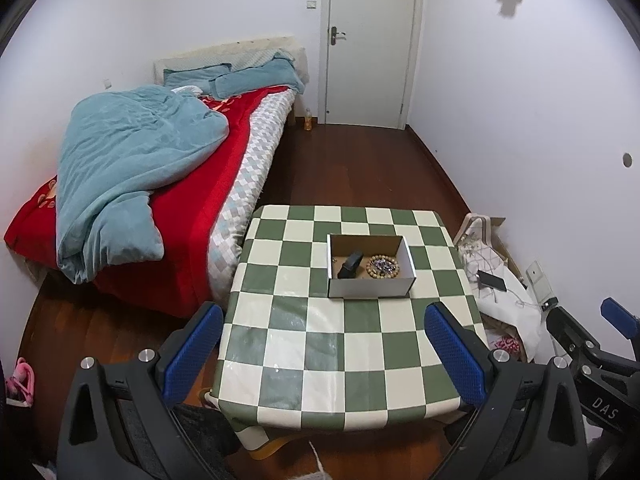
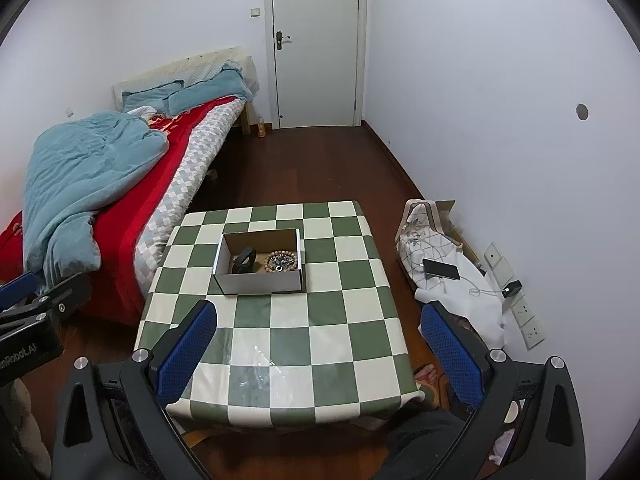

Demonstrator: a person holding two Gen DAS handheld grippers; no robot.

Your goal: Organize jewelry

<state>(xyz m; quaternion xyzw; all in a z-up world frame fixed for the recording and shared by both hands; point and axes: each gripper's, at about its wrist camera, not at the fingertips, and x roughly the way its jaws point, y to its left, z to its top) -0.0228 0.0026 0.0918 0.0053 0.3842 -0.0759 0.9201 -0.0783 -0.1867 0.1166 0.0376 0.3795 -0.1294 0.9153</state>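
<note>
A white cardboard box (image 1: 370,287) stands open on the green-and-white checkered table (image 1: 344,344). Inside lie a black band-like item (image 1: 351,265) on the left and a ring of wooden beads (image 1: 382,267) with small dark jewelry pieces in its middle. The box (image 2: 258,281), the black item (image 2: 245,261) and the beads (image 2: 282,263) also show in the right wrist view. My left gripper (image 1: 326,316) is open and empty, held above the table's near edge. My right gripper (image 2: 320,316) is open and empty too, well short of the box.
A bed (image 1: 160,184) with a blue duvet and red cover stands left of the table. A patterned bag (image 2: 424,240), a phone (image 2: 441,269) and a charger cable lie on the floor to the right by the wall. A closed white door (image 1: 368,40) is at the back.
</note>
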